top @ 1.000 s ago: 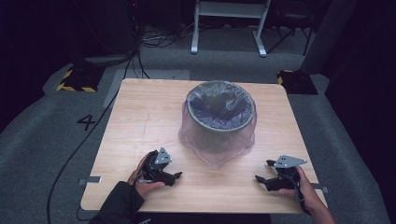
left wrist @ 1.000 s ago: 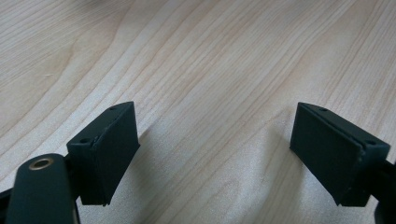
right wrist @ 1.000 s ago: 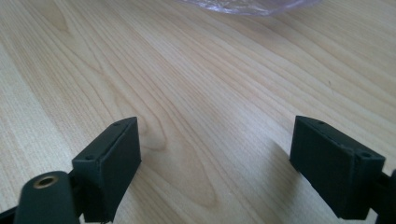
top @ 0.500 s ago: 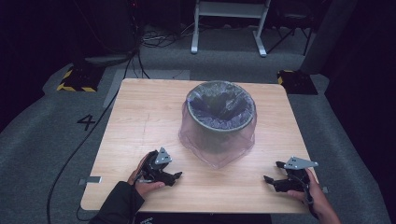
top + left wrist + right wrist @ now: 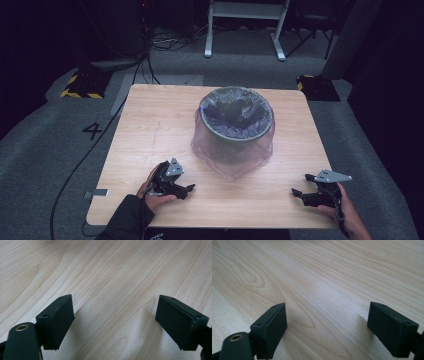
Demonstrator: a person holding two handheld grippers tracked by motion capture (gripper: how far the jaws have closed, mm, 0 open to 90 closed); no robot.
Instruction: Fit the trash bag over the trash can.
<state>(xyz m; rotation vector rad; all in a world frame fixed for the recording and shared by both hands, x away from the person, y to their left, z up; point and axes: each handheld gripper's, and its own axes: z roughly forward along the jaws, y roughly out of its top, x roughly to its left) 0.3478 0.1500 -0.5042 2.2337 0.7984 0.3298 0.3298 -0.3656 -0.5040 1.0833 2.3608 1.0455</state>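
Note:
A dark round bin (image 5: 236,127) lined with a see-through purple bag (image 5: 232,160) stands in the middle of the wooden table (image 5: 150,125); the bag's skirt drapes down around the bin onto the wood. My left gripper (image 5: 189,189) rests low on the table near the front edge, left of the bin, jaws wide apart with bare wood between them (image 5: 115,315). My right gripper (image 5: 296,192) sits near the front right corner, pointing left, and stands open over bare wood (image 5: 327,317).
The table's front edge (image 5: 200,225) lies close to both hands. Dark grey carpet surrounds the table, with a white metal stand (image 5: 245,25) behind it, cables (image 5: 100,145) on the floor at left, and yellow-black striped blocks (image 5: 80,85) at the back corners.
My right gripper has slid to the right along the front of the table, toward the right corner. The left gripper and the bin have stayed put.

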